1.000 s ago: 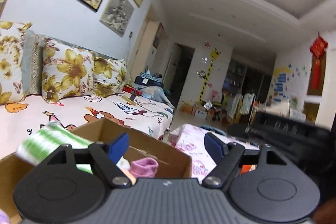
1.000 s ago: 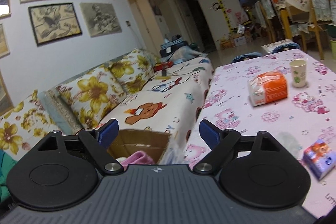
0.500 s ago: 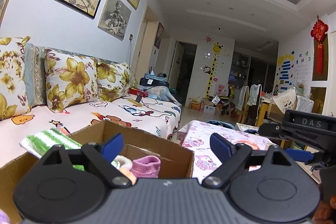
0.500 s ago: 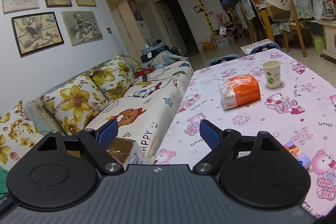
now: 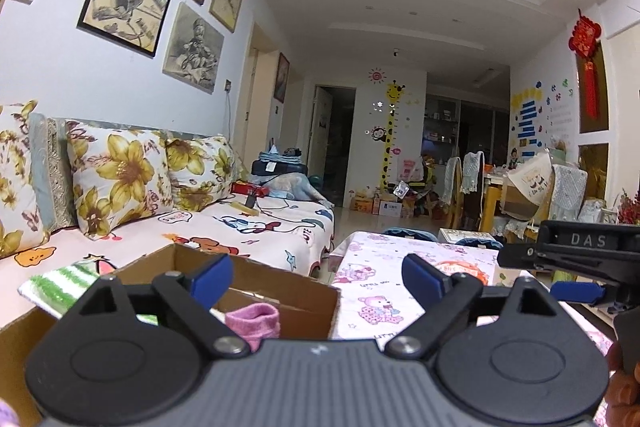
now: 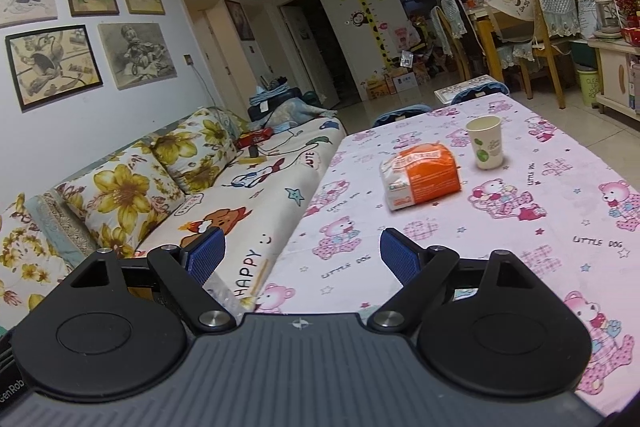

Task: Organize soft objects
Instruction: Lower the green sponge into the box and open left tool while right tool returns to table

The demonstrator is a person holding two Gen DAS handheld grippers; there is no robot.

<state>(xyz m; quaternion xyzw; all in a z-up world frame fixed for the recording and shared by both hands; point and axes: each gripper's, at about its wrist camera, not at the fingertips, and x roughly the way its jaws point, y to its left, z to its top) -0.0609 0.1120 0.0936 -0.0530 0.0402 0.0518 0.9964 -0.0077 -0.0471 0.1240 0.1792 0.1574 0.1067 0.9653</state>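
My left gripper point(image 5: 316, 279) stands open and empty, held level over an open cardboard box point(image 5: 280, 289) by the sofa. A pink sock point(image 5: 252, 319) lies in the box. A green-and-white striped cloth point(image 5: 60, 279) rests over the box's left edge. My right gripper point(image 6: 302, 253) is open with nothing between its blue pads, and tilts slightly down over the near left edge of the table point(image 6: 520, 227) with its pink bear cloth. An orange-and-white tissue pack point(image 6: 420, 181) lies on the table well ahead of it. The right gripper's black body point(image 5: 580, 251) shows at the right of the left wrist view.
A paper cup point(image 6: 486, 143) stands right of the tissue pack. The sofa point(image 6: 240, 203) with flowered cushions point(image 5: 116, 179) runs along the left wall, with cables and bags at its far end. Chairs and a dining table point(image 6: 512, 27) crowd the far right.
The striped cloth, blurred in motion a second ago, now lies still on the box edge. My left jaws spread wider. The right view swung from the box to the table.
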